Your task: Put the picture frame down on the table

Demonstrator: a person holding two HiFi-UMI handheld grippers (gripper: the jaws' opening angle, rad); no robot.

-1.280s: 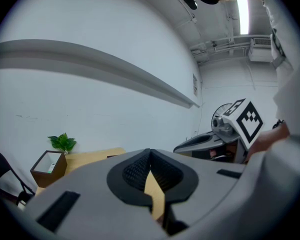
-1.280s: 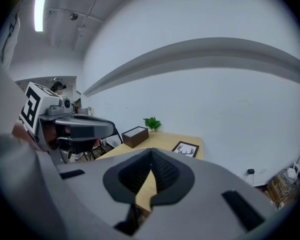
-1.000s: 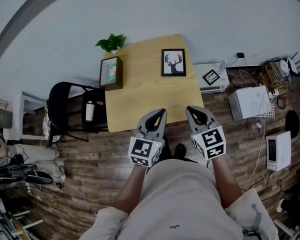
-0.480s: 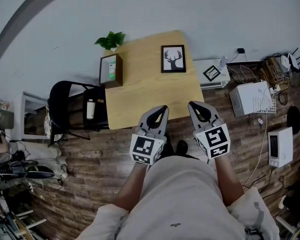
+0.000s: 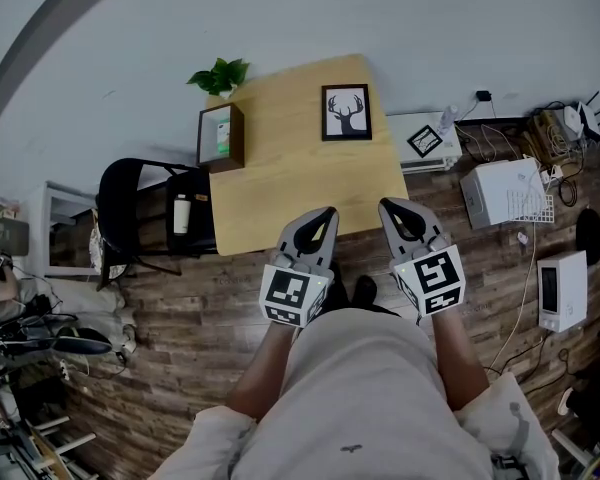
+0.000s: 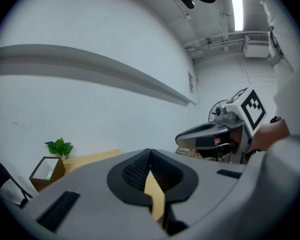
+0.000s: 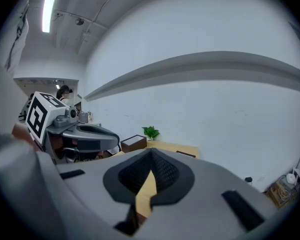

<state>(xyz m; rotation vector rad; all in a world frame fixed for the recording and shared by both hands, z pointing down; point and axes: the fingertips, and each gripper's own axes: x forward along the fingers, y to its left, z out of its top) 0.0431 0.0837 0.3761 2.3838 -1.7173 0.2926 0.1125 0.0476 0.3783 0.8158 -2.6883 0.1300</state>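
Two tools sit nearest us: our left hand-held gripper (image 5: 325, 215) and right hand-held gripper (image 5: 386, 206) hover at the bench's (image 5: 290, 183) near edge, each with jaws pressed together on nothing. Well beyond them, the picture frame (image 5: 346, 113) lies face up near the far right corner. Its long axis runs away from us, and we judge the right hand-held gripper the nearer.

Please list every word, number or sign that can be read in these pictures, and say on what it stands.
No words or numbers can be read.
Picture frame: a deer drawing, no text.
Wooden box: green patch, too small to read.
Left gripper and right gripper: cubes bear square markers, no letters.
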